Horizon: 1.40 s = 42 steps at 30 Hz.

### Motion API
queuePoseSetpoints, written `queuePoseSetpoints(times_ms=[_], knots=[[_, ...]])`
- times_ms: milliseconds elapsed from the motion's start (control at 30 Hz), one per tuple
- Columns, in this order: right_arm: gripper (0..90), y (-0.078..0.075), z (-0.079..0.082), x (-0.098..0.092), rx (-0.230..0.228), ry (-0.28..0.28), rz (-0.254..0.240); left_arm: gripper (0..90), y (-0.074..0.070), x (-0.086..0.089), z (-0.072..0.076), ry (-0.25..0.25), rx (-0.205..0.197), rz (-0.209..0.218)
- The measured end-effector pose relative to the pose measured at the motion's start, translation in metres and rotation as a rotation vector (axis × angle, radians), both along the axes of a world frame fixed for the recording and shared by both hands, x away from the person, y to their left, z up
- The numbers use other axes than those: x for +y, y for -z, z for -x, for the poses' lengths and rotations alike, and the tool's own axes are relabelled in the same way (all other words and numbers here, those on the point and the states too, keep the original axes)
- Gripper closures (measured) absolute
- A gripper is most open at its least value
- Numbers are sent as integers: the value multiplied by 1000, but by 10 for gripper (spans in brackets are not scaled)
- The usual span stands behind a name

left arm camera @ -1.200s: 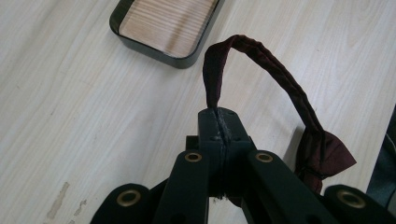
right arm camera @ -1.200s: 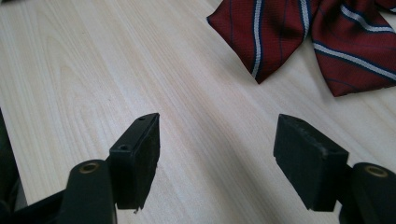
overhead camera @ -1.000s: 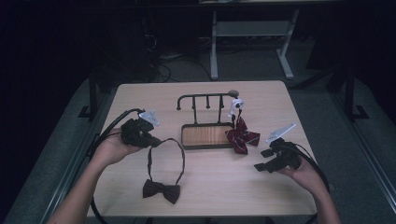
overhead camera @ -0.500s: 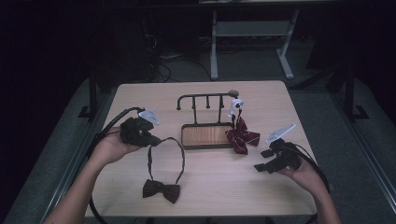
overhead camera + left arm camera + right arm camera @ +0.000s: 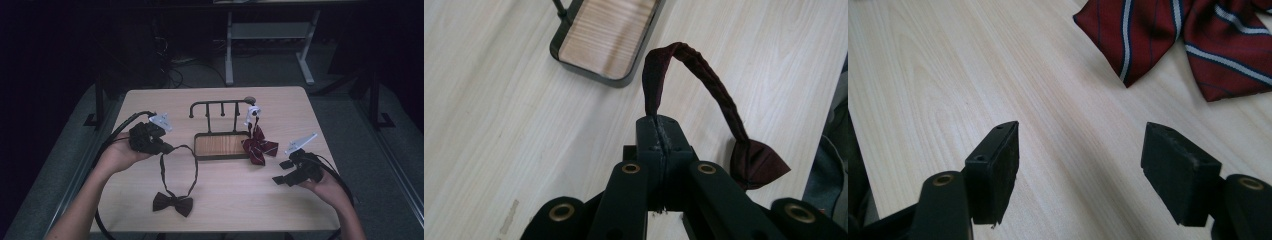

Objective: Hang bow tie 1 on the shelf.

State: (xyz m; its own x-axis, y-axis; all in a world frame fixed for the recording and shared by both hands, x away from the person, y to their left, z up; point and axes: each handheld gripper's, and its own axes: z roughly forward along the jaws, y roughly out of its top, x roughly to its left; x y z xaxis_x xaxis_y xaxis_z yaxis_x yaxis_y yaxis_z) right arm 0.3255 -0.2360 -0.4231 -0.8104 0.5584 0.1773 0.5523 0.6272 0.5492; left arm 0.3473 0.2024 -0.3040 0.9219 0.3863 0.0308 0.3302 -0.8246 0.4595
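High view: bow ties on the table
Left gripper (image 5: 167,148) pinches the dark bow tie's (image 5: 172,203) strap, right gripper (image 5: 280,172) gapes wide near the striped tie (image 5: 259,148)

- The bow tie (image 5: 173,204) at 6 o'clock on the table was dark brown, and its strap (image 5: 704,75) looked deep maroon.
- The second bow tie (image 5: 1193,40), at 3 o'clock of the tray, was red with white and navy stripes.
- The tray (image 5: 196,150) was black with a light wood bottom.
- The table (image 5: 280,200) was pale wood.
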Motion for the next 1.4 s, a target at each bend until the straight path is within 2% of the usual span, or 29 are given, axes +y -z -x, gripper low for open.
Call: queuePoseSetpoints(times_ms=[267,667,1267,1400], knots=[[311,-2,1,-1,-13,-6,-1,896,-11,-3,-1,3,-20,-2],[311,-1,1,1,-7,-18,-8,897,-17,-5,-7,2,-12,-1],[311,-3,1,-4,-14,-2,-9,896,-28,-6,-16,8,-17,8],[311,-4,2,-5,-17,7,-8,897,-30,-10,-19,6,-23,-4]])
